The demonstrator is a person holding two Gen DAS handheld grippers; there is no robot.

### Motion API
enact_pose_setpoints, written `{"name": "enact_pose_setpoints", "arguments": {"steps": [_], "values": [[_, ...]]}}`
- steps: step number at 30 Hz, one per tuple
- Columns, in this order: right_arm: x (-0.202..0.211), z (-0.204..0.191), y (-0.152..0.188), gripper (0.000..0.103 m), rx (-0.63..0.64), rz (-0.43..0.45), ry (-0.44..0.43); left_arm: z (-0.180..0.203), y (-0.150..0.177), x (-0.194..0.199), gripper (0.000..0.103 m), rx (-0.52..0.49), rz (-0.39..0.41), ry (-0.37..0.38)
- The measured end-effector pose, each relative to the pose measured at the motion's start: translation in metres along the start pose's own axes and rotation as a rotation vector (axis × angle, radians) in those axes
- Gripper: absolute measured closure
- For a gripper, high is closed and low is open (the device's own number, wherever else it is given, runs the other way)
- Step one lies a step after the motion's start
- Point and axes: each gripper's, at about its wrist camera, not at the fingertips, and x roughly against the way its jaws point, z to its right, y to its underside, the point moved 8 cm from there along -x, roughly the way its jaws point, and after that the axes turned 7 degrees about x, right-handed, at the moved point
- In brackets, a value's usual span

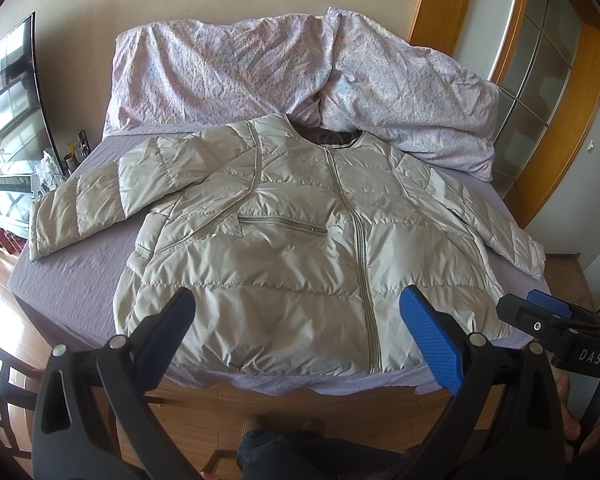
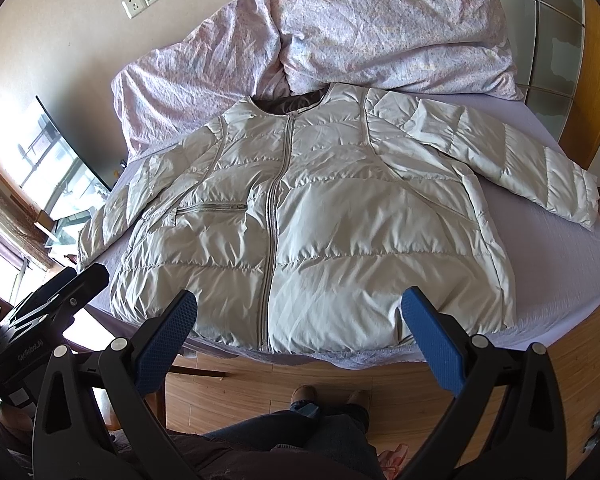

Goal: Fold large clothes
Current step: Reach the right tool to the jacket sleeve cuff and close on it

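Note:
A pale beige quilted puffer jacket (image 1: 296, 248) lies flat, front up and zipped, on the purple bed (image 1: 72, 280), with both sleeves spread out sideways. It also shows in the right wrist view (image 2: 320, 220). My left gripper (image 1: 300, 308) is open and empty, held above the jacket's hem at the bed's near edge. My right gripper (image 2: 300, 312) is open and empty, also held over the hem. Each gripper shows at the edge of the other's view, the right one (image 1: 548, 316) and the left one (image 2: 60, 292).
A crumpled lilac duvet (image 1: 292, 76) is piled at the head of the bed by the wall. A TV (image 1: 8, 96) stands on the left. A wooden-framed glass door (image 1: 540, 60) is on the right. The person's legs and the wooden floor (image 2: 260, 392) are below.

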Motion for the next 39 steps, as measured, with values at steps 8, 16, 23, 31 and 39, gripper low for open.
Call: {"name": "enact_pose_setpoints", "arguments": {"steps": [8,16,23,31,39], "values": [[-0.011,0.044,-0.023,0.001,-0.072,0.045,0.035,-0.002,-0.010,-0.019,0.002,-0.015,-0.014,-0.063],[-0.044,0.154,-0.033,0.001,-0.252,0.010,0.143,0.002,-0.018,-0.052,0.002,-0.036,-0.045,-0.153],[-0.055,0.281,-0.034,0.001,-0.460,-0.015,0.300,0.004,-0.025,-0.075,0.002,-0.037,-0.069,-0.207],[-0.045,0.402,-0.029,0.003,-0.627,-0.020,0.441,0.009,-0.031,-0.099,0.002,-0.026,-0.099,-0.242],[-0.054,0.464,-0.018,0.015,-0.731,-0.080,0.472,0.016,-0.032,-0.116,0.002,-0.024,-0.127,-0.246]]}}
